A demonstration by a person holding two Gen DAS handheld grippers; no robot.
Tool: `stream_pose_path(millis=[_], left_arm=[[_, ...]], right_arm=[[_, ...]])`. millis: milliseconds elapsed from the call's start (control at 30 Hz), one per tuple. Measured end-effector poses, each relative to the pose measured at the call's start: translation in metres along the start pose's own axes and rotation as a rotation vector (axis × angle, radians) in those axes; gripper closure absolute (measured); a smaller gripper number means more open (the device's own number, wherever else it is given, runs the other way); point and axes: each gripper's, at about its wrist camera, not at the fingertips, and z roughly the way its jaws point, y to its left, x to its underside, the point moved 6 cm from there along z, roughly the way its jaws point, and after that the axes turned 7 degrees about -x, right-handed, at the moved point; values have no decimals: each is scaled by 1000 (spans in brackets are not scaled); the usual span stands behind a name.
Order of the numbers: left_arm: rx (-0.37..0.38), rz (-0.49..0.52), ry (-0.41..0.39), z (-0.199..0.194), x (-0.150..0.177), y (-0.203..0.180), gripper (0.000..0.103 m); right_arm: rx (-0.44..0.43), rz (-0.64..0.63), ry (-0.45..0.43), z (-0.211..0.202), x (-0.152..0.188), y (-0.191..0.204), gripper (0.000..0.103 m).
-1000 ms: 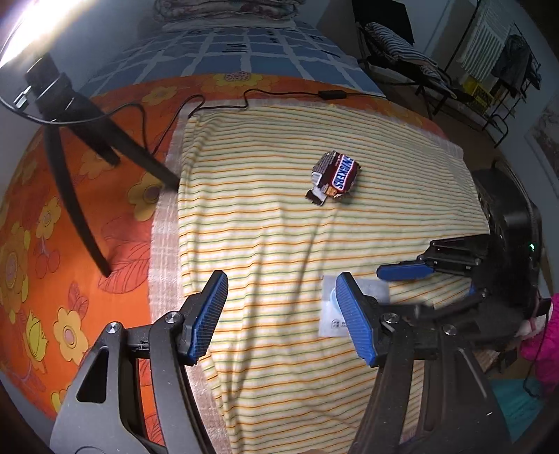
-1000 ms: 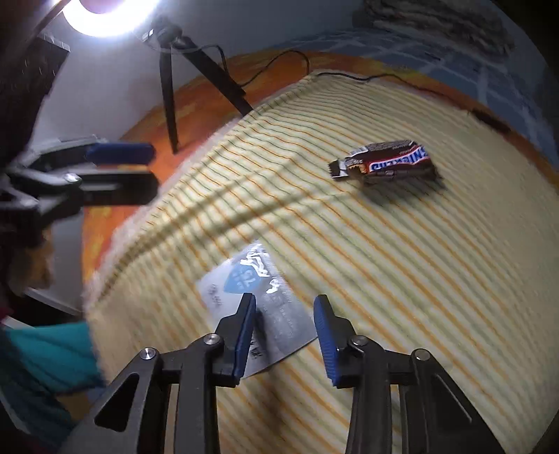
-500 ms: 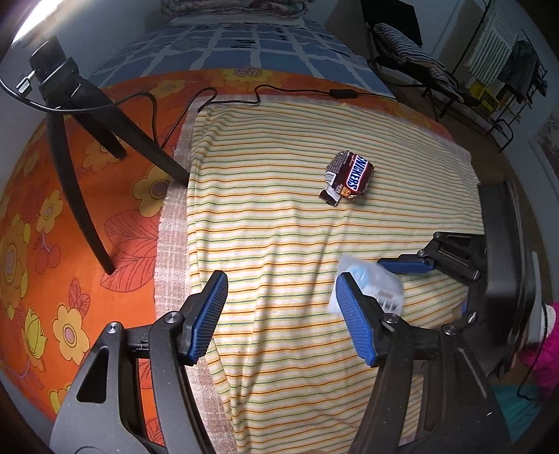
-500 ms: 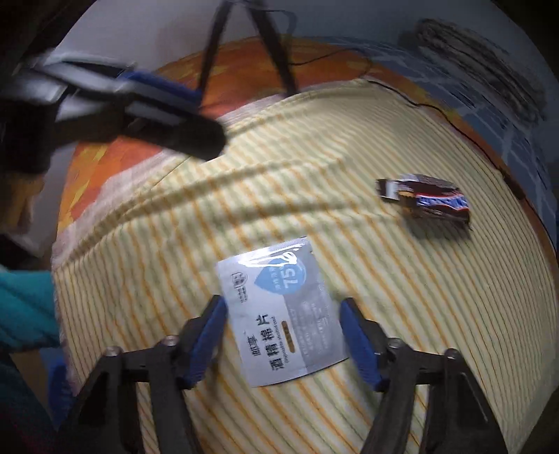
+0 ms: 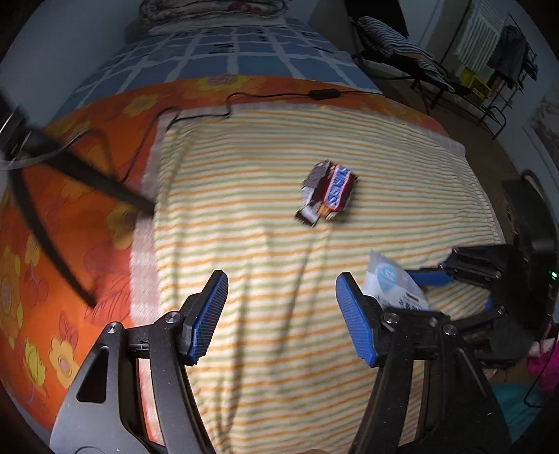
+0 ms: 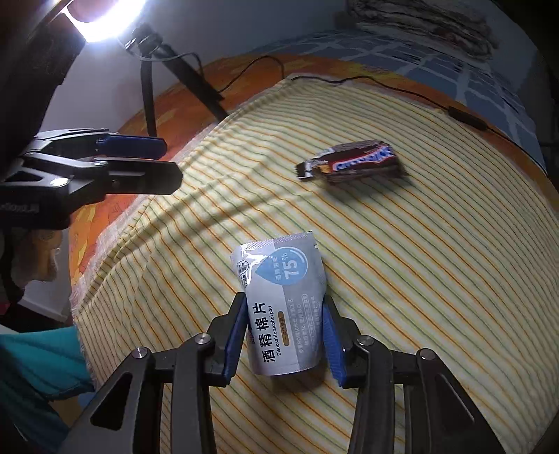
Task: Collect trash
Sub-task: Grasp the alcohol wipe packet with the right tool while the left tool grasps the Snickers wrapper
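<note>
Bed w/ an orange flowered cover (image 5: 70, 223) and a yellow-striped towel (image 5: 265, 258) spread over it, blue checked blanket (image 5: 244, 52) further back, black cable (image 6: 384, 87) running along the towel's far edge. A tripod (image 6: 181, 73) stands on the orange part w/ a bright lamp (image 6: 104, 10) above it.

My right tool (image 6: 284, 331) has the alcohol pad sachet (image 6: 284, 300) between its blue pads; jaws are closing on it, both pads right at the sachet's side edges and it's bowed up between them (pack looks lifted off the towel at the front, can't tell for sure). From the left wrist cam the same sachet (image 5: 391, 286) shows just past my right-side finger, w/ the right tool (image 5: 464, 272) behind it.

My left tool (image 5: 279, 307) is approx. two-thirds open, nothing between the pads, just striped towel under it.

Snickers wrapper (image 5: 328, 195) lies crumpled on the towel mid-bed, well apart from both tools; in the right cam the wrapper (image 6: 353, 164) sits beyond the sachet.
</note>
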Motion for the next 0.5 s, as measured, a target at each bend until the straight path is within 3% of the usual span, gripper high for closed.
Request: stream_pose_path(millis=[233, 500], left_arm=[[54, 45, 24, 35, -40, -36, 37], [21, 60, 60, 79, -73, -53, 37]], right_arm=[[36, 71, -41, -28, 14, -24, 61], [65, 110, -61, -57, 31, -41, 60]])
